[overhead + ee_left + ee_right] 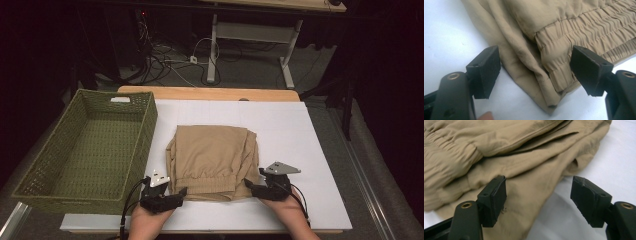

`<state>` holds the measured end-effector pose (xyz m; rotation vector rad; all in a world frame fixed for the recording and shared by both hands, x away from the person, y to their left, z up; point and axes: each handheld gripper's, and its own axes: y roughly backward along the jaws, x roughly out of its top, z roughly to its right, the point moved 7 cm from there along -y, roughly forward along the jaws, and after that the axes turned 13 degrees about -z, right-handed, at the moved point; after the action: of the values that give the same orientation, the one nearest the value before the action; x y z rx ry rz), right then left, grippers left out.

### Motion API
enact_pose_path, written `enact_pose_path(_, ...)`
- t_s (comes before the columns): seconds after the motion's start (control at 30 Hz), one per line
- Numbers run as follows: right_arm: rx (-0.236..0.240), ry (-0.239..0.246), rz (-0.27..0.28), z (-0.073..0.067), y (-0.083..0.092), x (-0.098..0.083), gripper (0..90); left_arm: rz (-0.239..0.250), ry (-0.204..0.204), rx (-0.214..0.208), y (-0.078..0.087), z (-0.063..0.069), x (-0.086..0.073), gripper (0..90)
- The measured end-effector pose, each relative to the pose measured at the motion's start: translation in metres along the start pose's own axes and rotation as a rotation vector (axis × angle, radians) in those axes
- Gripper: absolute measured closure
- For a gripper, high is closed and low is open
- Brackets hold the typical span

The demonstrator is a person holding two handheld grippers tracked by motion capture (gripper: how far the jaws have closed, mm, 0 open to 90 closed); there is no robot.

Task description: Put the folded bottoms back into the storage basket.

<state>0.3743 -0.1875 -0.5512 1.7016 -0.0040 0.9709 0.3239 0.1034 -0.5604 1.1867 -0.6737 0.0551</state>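
A folded tan garment [214, 159] with an elastic waistband lies in the middle of the white table cover [300, 125]. My left gripper [176, 196] is open at the garment's near left corner, its jaws either side of the waistband end [554, 72]. My right gripper [251, 186] is open at the near right corner, one jaw resting over the tan cloth [529, 170], the other over the white cover. Nothing is clamped in either one.
A green woven basket [75, 165], empty, stands on the left, its right wall close to the garment and my left gripper. White cover extends to the right and behind the garment. Table legs and cables lie on the floor beyond.
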Motion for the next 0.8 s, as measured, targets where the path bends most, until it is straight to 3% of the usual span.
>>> enact_pose_path(0.07,0.004,0.009,-0.025,-0.002,-0.003,0.0,29.8,0.0,0.0,-0.008,0.0,0.0,0.0,25.4)
enact_pose_path(0.1,-0.012,0.045,-0.06,-0.004,-0.006,-0.001,33.2,0.001,-0.005,-0.015,0.0,0.0,0.0,32.6)
enact_pose_path(0.13,-0.012,0.045,-0.06,-0.004,-0.006,-0.001,33.2,0.004,-0.016,-0.025,0.0,0.002,-0.001,32.6)
enact_pose_path(0.17,-0.002,0.051,-0.059,-0.006,-0.006,-0.001,37.3,0.003,-0.035,-0.04,0.0,0.004,-0.001,38.7)
enact_pose_path(0.2,-0.012,0.047,-0.05,-0.006,-0.006,-0.001,47.9,0.001,-0.051,-0.046,0.0,0.006,-0.001,50.3)
enact_pose_path(0.23,-0.012,0.047,-0.05,-0.006,-0.006,-0.001,47.9,0.0,-0.058,-0.051,0.0,0.008,-0.001,50.3)
enact_pose_path(0.3,0.0,0.081,-0.043,-0.01,-0.005,-0.001,62.3,-0.002,-0.061,-0.068,0.0,0.009,-0.002,58.3)
enact_pose_path(0.33,0.0,0.081,-0.043,-0.01,-0.005,-0.001,62.3,-0.004,-0.06,-0.075,0.0,0.009,-0.002,58.3)
enact_pose_path(0.4,0.0,0.079,-0.04,-0.012,-0.004,-0.001,75.2,-0.005,-0.065,-0.093,-0.001,0.01,-0.001,64.1)
enact_pose_path(0.43,0.0,0.079,-0.04,-0.012,-0.004,-0.001,75.2,-0.005,-0.068,-0.099,-0.001,0.01,-0.001,65.4)
enact_pose_path(0.5,-0.006,0.084,-0.035,-0.012,-0.004,-0.001,86.3,-0.003,-0.073,-0.102,-0.001,0.011,-0.001,67.6)
enact_pose_path(0.67,0.018,0.083,-0.022,-0.012,-0.001,-0.002,90.0,0.006,-0.095,-0.073,-0.001,0.013,0.001,75.8)
enact_pose_path(0.8,0.017,0.087,-0.003,-0.011,0.005,-0.002,90.0,0.015,-0.116,-0.041,-0.002,0.016,0.004,76.8)
